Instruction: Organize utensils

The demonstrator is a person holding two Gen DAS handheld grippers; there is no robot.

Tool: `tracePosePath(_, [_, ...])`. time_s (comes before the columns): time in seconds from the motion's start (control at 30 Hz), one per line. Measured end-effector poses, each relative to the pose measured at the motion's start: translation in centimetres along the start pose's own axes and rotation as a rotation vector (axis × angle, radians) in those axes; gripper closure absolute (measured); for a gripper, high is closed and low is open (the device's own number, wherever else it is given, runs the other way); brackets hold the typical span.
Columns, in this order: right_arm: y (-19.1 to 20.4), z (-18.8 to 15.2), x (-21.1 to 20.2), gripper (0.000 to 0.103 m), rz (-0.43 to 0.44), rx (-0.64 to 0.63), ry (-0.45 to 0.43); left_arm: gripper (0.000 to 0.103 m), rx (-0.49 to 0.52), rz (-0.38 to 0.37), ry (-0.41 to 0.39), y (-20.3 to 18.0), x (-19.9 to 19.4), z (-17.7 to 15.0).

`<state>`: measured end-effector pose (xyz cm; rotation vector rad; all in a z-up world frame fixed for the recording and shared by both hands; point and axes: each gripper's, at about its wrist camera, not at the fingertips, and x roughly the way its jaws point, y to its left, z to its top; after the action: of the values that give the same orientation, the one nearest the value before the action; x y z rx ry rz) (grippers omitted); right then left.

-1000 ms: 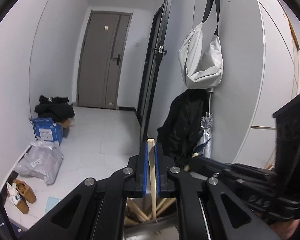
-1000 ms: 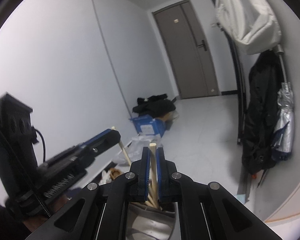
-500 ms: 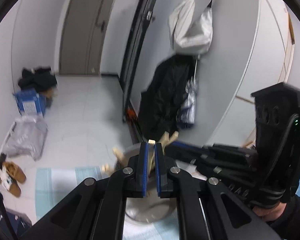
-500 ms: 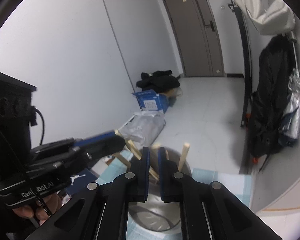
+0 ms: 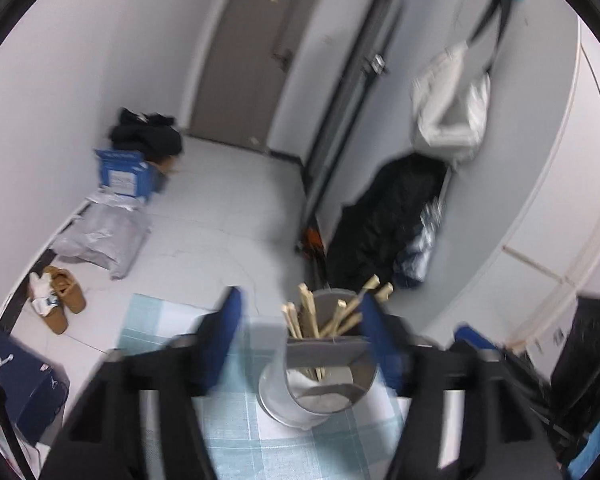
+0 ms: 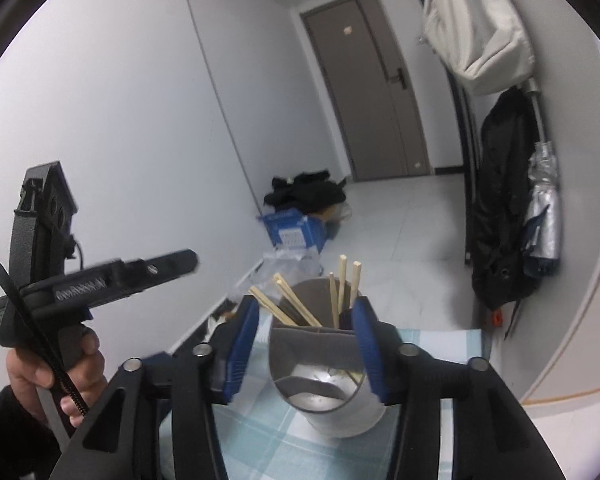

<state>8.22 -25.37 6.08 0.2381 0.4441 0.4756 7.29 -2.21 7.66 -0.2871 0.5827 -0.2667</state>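
Note:
A round metal holder stands on a blue checked cloth and holds several wooden chopsticks. My left gripper is open and empty, its blue pads spread either side of the holder. In the right wrist view the same holder with its chopsticks sits between the spread pads of my open, empty right gripper. The left gripper, held in a hand, shows at the left of that view.
The cloth ends at the table's far edge. Beyond lie a tiled floor, a blue box, a grey bag, shoes, a dark coat and a closed door.
Both grippers have opened and let go of their chopsticks, which now stand in the holder. Both views have tilted down toward the holder and cloth.

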Motion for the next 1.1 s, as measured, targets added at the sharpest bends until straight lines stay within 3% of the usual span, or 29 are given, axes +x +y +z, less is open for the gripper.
tracePosePath(0.1, [0.5, -0.2, -1.4, 0.046, -0.016, 0.003, -0.033, 0.037, 0.021, 0.049, -0.036, -0.9, -1.7, -0.3])
tracePosePath(0.23, [1.0, -0.6, -2.8, 0.044, -0.031, -0.007, -0.070, 0.011, 0.044, 0.099, -0.096, -2.0, -3.4, -1.0])
tracePosePath(0.37, [1.8, -1.2, -4.1, 0.036, -0.043, -0.028, -0.101, 0.001, 0.062, 0.138, -0.136, -2.2, -4.3, -1.6])
tracePosePath(0.57, [2.9, -2.5, -5.5, 0.023, -0.069, -0.069, -0.143, 0.001, 0.089, 0.185, -0.172, -2.2, -4.8, -2.8])
tracePosePath(0.77, [3.0, -3.9, -5.6, 0.005, -0.119, -0.103, -0.163, 0.001, 0.089, 0.181, -0.168, -2.0, -4.8, -3.6])
tracePosePath(0.83, [3.1, -4.4, -5.1, 0.005, -0.153, -0.139, -0.155, 0.001, 0.092, 0.192, -0.170, -1.8, -4.7, -3.7])
tracePosePath(1.1, [2.9, -4.6, -4.9, 0.004, -0.131, -0.119, -0.161, 0.001, 0.063, 0.218, -0.129, -1.1, -3.6, -3.8])
